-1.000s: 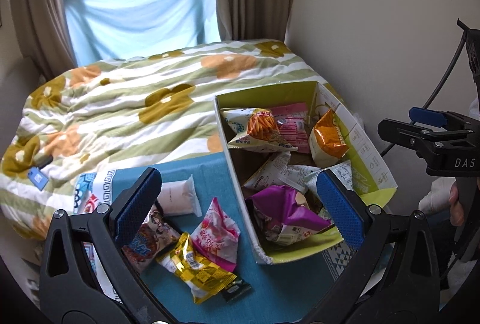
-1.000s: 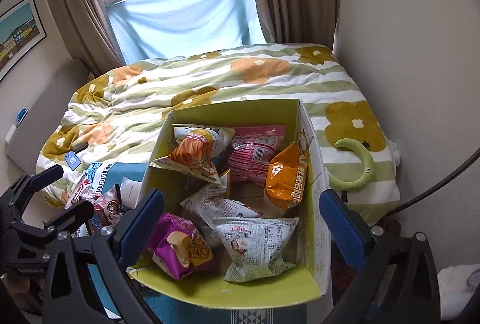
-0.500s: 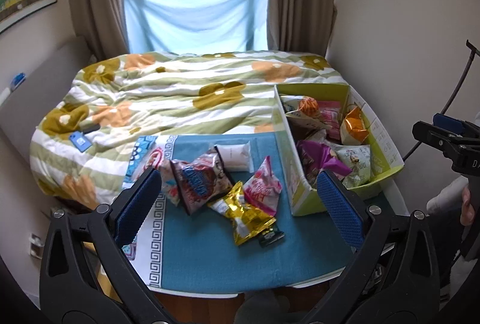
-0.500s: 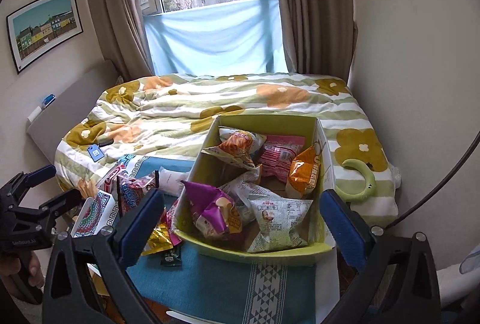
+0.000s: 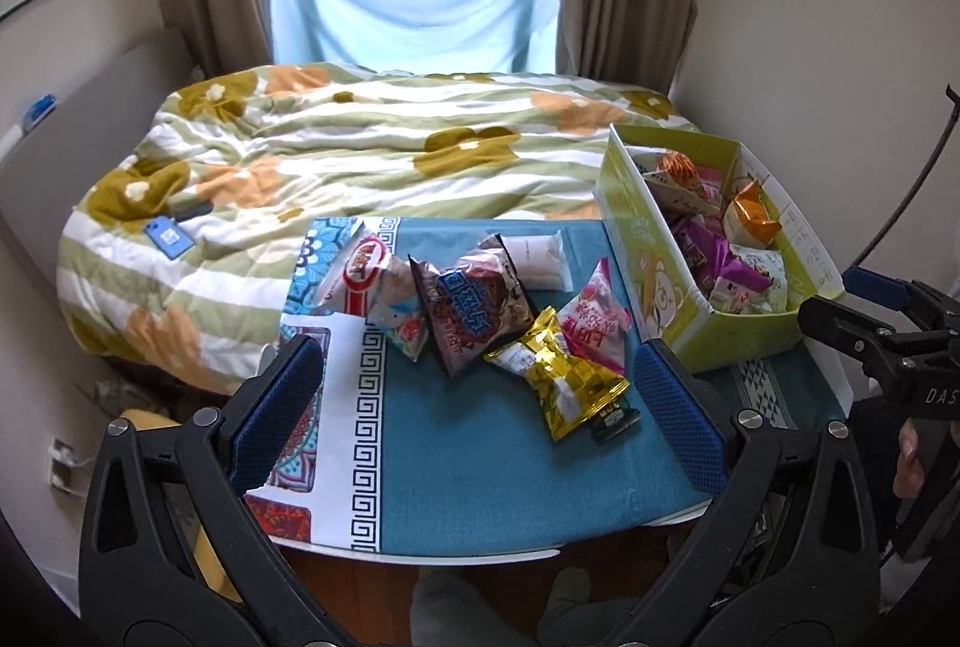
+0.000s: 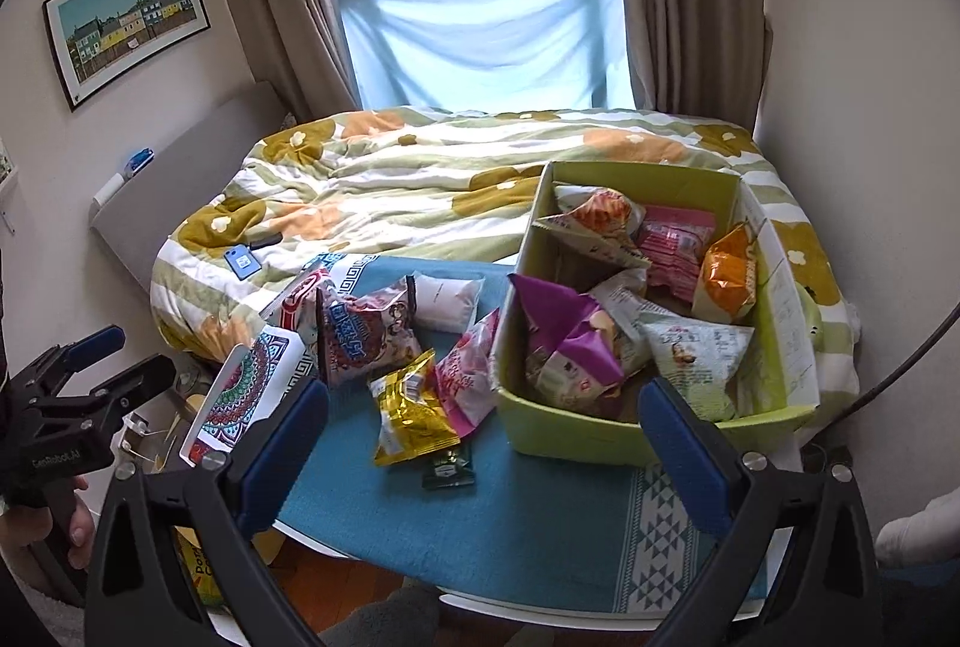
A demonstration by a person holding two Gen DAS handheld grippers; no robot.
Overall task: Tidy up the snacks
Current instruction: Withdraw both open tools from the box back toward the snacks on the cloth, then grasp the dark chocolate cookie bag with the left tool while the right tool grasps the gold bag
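The table (image 5: 480, 467) is viewed from above its near edge by both wrist cameras, faced toward the window; the green box (image 6: 576, 431) is shared

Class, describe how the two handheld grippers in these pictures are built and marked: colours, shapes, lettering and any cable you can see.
Both the left gripper and the right gripper have glossy black plastic frames with cut-out openings and silver screws. Their fingers carry textured blue pads. Seen from the side, each shows white lettering on its black body, only partly readable. A thin black cable curves past the right gripper.
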